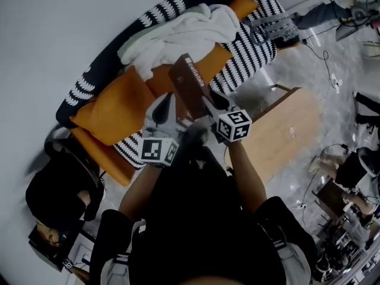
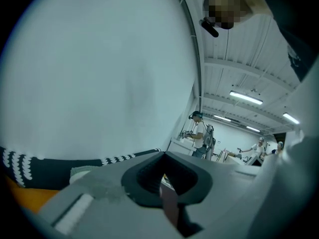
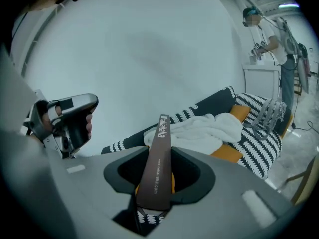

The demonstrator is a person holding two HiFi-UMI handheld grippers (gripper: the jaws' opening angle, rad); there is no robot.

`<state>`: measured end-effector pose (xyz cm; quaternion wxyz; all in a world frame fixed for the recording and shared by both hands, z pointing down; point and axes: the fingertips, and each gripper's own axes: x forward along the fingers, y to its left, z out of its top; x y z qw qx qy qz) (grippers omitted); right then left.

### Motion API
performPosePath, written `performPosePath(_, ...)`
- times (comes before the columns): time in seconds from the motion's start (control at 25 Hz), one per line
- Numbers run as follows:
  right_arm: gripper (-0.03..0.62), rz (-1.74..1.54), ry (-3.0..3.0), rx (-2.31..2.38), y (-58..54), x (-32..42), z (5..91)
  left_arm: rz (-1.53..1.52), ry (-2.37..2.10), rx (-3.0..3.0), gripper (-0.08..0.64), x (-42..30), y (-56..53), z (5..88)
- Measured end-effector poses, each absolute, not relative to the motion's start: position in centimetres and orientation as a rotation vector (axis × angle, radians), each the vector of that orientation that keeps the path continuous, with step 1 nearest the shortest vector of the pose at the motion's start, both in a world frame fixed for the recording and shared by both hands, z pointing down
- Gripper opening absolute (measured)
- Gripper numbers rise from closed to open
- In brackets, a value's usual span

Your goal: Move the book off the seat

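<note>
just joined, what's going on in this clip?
A person holds a brown book up over the sofa with both grippers. The right gripper is clamped on its spine; the left gripper pinches an edge. The book looks clear of the orange seat cushion, not yet put down.

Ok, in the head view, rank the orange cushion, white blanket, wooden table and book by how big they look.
Largest, too alike to rank among themselves: orange cushion, white blanket, wooden table.
Smallest: book, clearly, even though it sits nearer the camera than the others.
</note>
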<state>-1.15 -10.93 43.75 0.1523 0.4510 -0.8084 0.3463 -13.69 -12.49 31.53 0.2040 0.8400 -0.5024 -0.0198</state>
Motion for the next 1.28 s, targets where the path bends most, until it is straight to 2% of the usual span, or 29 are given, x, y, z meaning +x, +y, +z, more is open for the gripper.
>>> performPosePath(0.72, 0.151, 0.843, -2.459, 1.548, -3.4, 7.2, 30.0, -0.127, -1.308, 2.515, 0.006, -4.7, -5.1, 21.0)
performPosePath(1.28, 0.152, 0.713, -2.541, 1.645, 0.2, 9.2, 23.2, -0.214, -1.253, 2.617, 0.006, -2.1, -3.7, 16.8)
